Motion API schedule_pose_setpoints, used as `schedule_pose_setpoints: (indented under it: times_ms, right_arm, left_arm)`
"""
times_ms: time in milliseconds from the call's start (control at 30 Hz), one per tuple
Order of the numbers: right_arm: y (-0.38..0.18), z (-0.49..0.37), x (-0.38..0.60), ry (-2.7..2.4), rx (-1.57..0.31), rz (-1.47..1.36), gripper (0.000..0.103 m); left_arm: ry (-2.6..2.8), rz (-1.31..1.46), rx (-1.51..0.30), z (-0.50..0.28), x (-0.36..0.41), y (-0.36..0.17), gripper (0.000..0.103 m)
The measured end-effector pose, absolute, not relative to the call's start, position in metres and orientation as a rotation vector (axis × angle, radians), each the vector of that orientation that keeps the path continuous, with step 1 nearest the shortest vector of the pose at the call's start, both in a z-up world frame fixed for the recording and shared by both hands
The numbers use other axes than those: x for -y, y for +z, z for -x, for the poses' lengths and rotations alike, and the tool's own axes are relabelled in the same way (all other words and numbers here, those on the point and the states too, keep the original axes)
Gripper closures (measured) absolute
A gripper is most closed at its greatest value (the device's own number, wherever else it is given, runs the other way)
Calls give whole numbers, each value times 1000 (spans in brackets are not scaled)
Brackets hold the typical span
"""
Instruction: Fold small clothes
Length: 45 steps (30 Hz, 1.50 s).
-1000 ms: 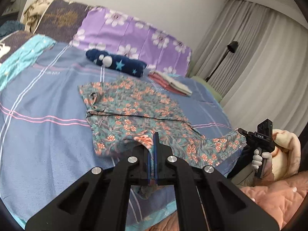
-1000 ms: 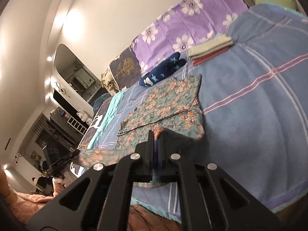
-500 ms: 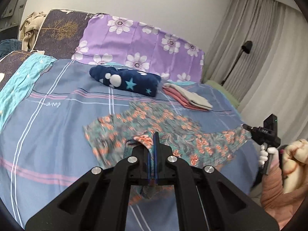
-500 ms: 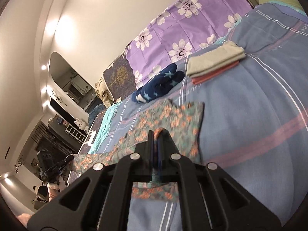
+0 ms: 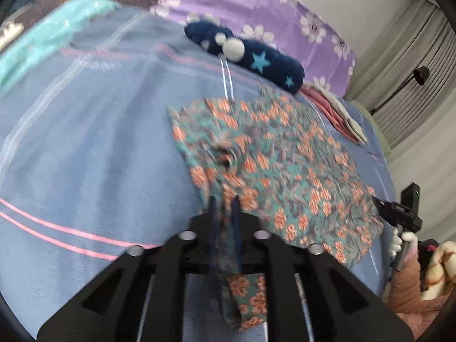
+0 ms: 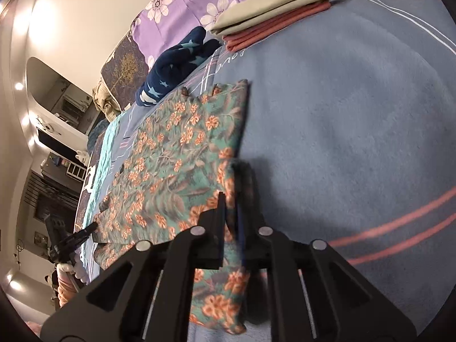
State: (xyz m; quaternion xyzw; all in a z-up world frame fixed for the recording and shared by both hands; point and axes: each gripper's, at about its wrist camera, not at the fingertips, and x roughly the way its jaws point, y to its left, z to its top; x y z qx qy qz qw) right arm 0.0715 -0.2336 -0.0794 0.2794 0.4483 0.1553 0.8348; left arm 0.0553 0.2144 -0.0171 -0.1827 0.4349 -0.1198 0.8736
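The floral garment [image 5: 279, 154] lay folded over on the blue bedspread [image 5: 85, 148], just short of the navy star bundle [image 5: 256, 57] and the folded stack [image 6: 273, 22]. Each near corner sat between the jaws of a gripper, left gripper [image 5: 223, 208] and right gripper [image 6: 232, 199], both just opening, the cloth not yet clear of them. To finish the fold well, I judged, both should let go together, low over the bed, then back straight out so the edges stayed lined up.
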Motion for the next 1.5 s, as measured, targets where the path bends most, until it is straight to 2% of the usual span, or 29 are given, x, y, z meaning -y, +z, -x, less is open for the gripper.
schedule_pose_setpoints:
  times_ms: [167,367,467,600,700,733,1067,1167,1200,1333,1433,1500]
  right_arm:
    - [-79,-63,227,325,-945,-571,92]
    - [-80,-60,219,318,-955,-530,91]
    - [-85,-60,219,314,-959,-541,91]
    - [-87,-59,221,317,-952,-554,91]
    - [-87,-61,220,316,-955,-550,91]
    - [-87,-61,220,314,-954,-547,91]
    - [-84,-59,217,308,-948,-523,90]
    - [-75,-54,222,301,-939,-516,87]
    - [-71,-52,224,297,-929,-517,81]
    - [-59,-42,234,304,-896,-526,80]
    - [-56,-39,234,306,-897,-505,74]
    - [-60,-41,231,303,-924,-488,74]
  left_arm:
    - [-294,391,-865,-76,-216,2,79]
    - [-330,387,-1061,-126,-196,-35,74]
    - [-344,417,-1028,-134,-193,-33,75]
    - [-484,419,-811,-113,-180,3,75]
    - [-433,343,-709,-102,-176,21,65]
    - [-383,322,-703,-102,-179,23,65]
    - [-297,295,-828,-107,-185,-6,64]
    - [-300,210,-801,-89,-175,1,63]
    - [-296,180,-787,-78,-174,5,63]
    - [-294,163,-769,-47,-176,8,54]
    - [-286,160,-810,-30,-178,-4,54]
    - [-262,150,-863,-30,-178,-15,54]
